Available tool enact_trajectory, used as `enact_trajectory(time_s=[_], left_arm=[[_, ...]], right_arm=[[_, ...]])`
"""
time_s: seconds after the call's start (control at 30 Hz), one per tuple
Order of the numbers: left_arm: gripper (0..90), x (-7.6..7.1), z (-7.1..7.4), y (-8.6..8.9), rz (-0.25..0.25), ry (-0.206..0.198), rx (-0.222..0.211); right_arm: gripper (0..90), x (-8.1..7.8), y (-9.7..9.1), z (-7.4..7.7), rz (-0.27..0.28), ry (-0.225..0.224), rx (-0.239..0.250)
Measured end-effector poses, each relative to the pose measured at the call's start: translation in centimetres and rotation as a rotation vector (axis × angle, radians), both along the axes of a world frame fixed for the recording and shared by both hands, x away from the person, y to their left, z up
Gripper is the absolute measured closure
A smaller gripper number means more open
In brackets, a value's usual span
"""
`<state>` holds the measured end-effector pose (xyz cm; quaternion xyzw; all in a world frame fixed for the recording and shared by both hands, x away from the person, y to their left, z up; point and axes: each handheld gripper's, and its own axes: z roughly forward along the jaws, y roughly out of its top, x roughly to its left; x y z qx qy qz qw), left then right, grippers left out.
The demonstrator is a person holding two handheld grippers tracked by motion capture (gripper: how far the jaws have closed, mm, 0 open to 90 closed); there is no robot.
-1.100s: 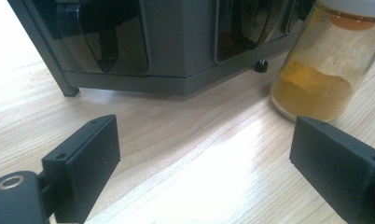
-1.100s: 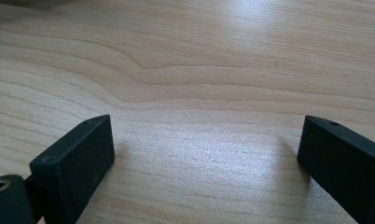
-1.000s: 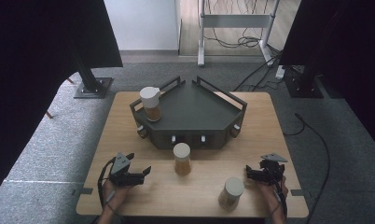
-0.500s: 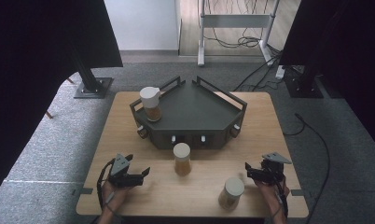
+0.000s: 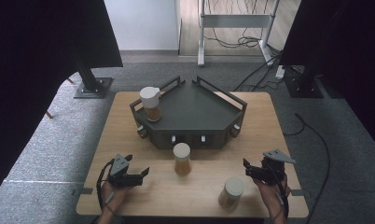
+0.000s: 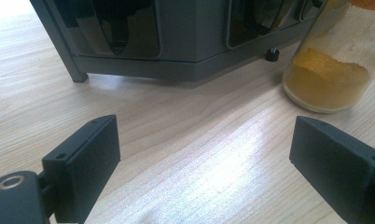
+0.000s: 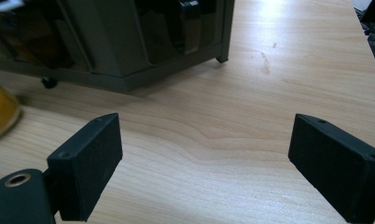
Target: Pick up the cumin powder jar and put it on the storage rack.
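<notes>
Both grippers gape with nothing between the jaws: left gripper (image 5: 141, 173) lower left, right gripper (image 5: 249, 169) lower right, just closing slightly, above the near jar (image 5: 231, 192).

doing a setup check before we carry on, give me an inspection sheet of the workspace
surface: wooden table, bare wood between the things
job's things: jar with yellow powder mid-table; second jar near right gripper; third jar on the dark tray rack
clutter: nothing seen
grippers: left gripper open, nothing between jaws; right gripper open, nothing between jaws
cables: one trails from each gripper; more on the floor behind
surroundings: grey carpet, metal stand, dark screens both sides
</notes>
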<state>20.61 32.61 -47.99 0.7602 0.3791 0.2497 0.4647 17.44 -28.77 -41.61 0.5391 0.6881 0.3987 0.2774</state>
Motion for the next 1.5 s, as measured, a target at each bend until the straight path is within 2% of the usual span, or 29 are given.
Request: enact_trajectory(time_s=[0.27,0.67,0.93,1.03,1.2,1.5], left_arm=[[8.6,0.0,0.0,0.0,0.0,0.003,0.005],[8.6,-0.2,0.1,-0.2,0.002,0.004,0.019],[8.6,-0.2,0.1,-0.3,-0.004,0.006,0.03],[8.6,-0.2,0.1,-0.3,-0.004,0.007,0.035],[8.7,-0.2,0.2,-0.4,-0.005,0.007,0.04],[8.7,-0.1,0.2,-0.4,-0.009,0.01,0.043]], right_arm=[[9.1,-1.5,1.8,2.2,0.004,-0.002,-0.018],[9.1,-5.2,4.1,5.3,0.002,-0.046,-0.019],[9.0,-7.1,6.8,6.9,0.04,-0.084,-0.022],[9.1,-7.2,7.8,7.4,0.079,-0.081,-0.003],[9.2,-7.0,9.7,7.8,0.12,-0.084,0.0],[9.1,-6.5,12.5,7.4,0.168,-0.099,0.031]])
